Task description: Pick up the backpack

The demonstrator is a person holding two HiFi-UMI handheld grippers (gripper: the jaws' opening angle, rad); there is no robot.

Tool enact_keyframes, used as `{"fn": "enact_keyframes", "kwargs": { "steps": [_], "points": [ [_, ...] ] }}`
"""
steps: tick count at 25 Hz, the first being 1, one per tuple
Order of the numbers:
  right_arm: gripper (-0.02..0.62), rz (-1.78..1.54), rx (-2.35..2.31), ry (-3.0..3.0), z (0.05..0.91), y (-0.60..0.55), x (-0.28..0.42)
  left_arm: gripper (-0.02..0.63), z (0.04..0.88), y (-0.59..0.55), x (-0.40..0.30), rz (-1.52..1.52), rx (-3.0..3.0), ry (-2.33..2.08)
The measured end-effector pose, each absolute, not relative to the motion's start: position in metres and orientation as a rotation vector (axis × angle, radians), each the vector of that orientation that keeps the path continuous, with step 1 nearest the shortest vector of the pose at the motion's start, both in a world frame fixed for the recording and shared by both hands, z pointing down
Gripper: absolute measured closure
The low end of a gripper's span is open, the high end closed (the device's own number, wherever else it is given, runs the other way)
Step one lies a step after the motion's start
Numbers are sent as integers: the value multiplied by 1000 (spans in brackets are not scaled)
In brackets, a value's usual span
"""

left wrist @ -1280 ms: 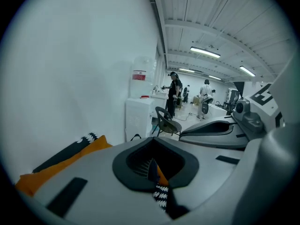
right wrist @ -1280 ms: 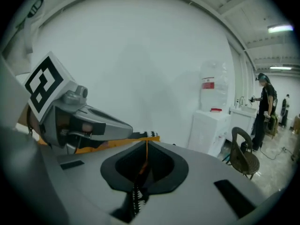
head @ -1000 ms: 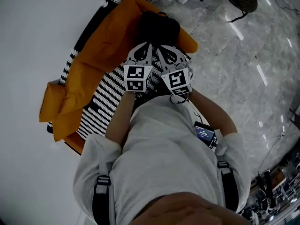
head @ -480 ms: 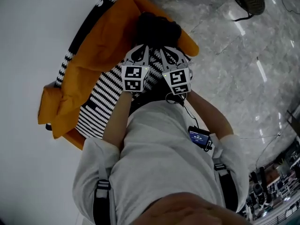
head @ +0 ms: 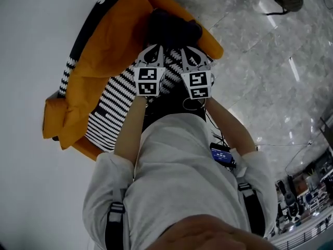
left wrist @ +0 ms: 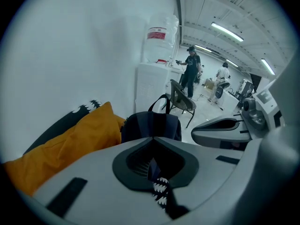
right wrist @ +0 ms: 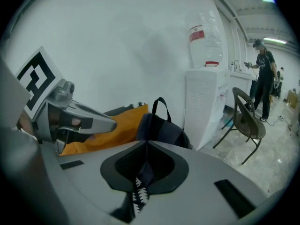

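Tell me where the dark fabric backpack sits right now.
In the head view the dark fabric backpack lies top centre, against the orange cushion at its left, just beyond the left gripper and right gripper.

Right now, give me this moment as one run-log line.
stage: pre-grasp | left gripper: shut, empty | right gripper: shut, empty | backpack: upright beside orange cushion, not held

readable text: none | water bottle label [left wrist: 157, 33] — red, print too blurred
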State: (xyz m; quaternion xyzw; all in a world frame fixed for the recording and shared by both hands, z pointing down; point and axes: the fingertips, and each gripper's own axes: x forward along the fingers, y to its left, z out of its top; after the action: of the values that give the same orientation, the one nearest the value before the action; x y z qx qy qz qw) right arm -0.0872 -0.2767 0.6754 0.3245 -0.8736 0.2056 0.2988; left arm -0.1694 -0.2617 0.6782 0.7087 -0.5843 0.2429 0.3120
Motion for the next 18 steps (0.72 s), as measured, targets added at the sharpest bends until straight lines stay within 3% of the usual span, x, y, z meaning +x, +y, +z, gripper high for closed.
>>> {"fn": "enact_keyframes", "kwargs": {
  "steps": [18],
  "points": [
    [554,623,946,-2261,719,-304,-87,594,728,-290,-173,636,1816,-1554]
  ]
}}
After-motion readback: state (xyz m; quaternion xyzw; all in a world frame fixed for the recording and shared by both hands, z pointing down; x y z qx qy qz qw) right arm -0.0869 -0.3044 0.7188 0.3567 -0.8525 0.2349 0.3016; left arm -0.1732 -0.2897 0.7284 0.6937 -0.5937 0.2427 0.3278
